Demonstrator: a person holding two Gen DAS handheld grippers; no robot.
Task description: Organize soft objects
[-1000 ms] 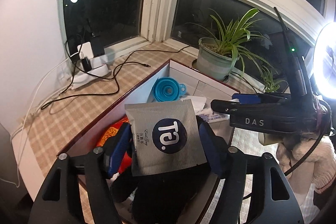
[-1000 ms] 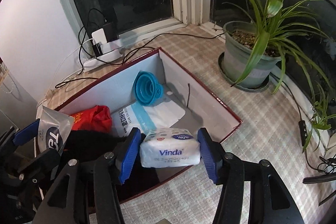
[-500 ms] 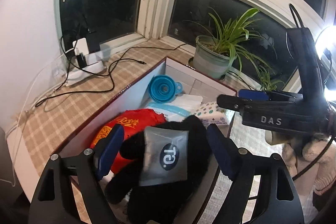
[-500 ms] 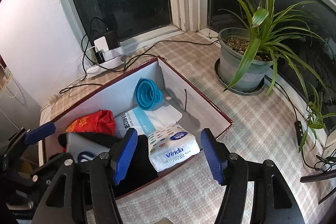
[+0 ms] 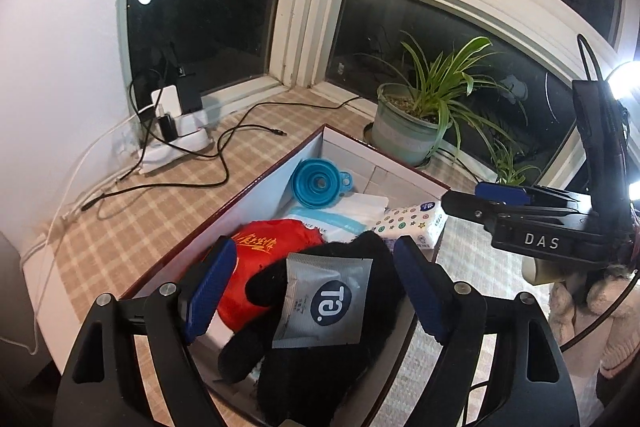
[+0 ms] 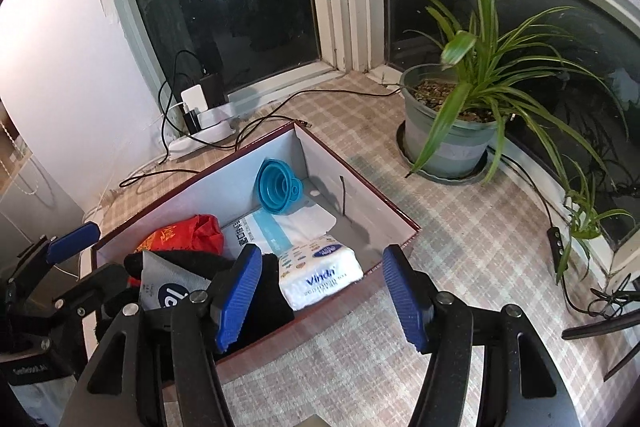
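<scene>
An open box (image 5: 256, 183) with a dark red rim and white inside walls stands on the checked cloth. In it lie a red pouch (image 5: 264, 247), a black glove (image 5: 320, 367), a blue funnel (image 5: 320, 183), a mask pack (image 5: 340, 221) and a Vinda tissue pack (image 6: 320, 273). A grey sachet (image 5: 324, 301) rests flat on the glove. My left gripper (image 5: 314, 267) hovers open above the sachet, its pads well clear of it. Over the box's near edge (image 6: 340, 315) my right gripper (image 6: 320, 261) stands open above the tissue pack without touching it.
A potted spider plant (image 6: 448, 143) stands right of the box by the window. A power strip with chargers (image 6: 204, 131) and loose cables lie behind the box. A bright ring light (image 5: 628, 83) and a hand in a fuzzy cream glove (image 5: 592, 307) are at the right.
The left gripper let go of the grey sachet, which dropped onto the black glove. The right gripper released the tissue pack into the box and drew up and back.
</scene>
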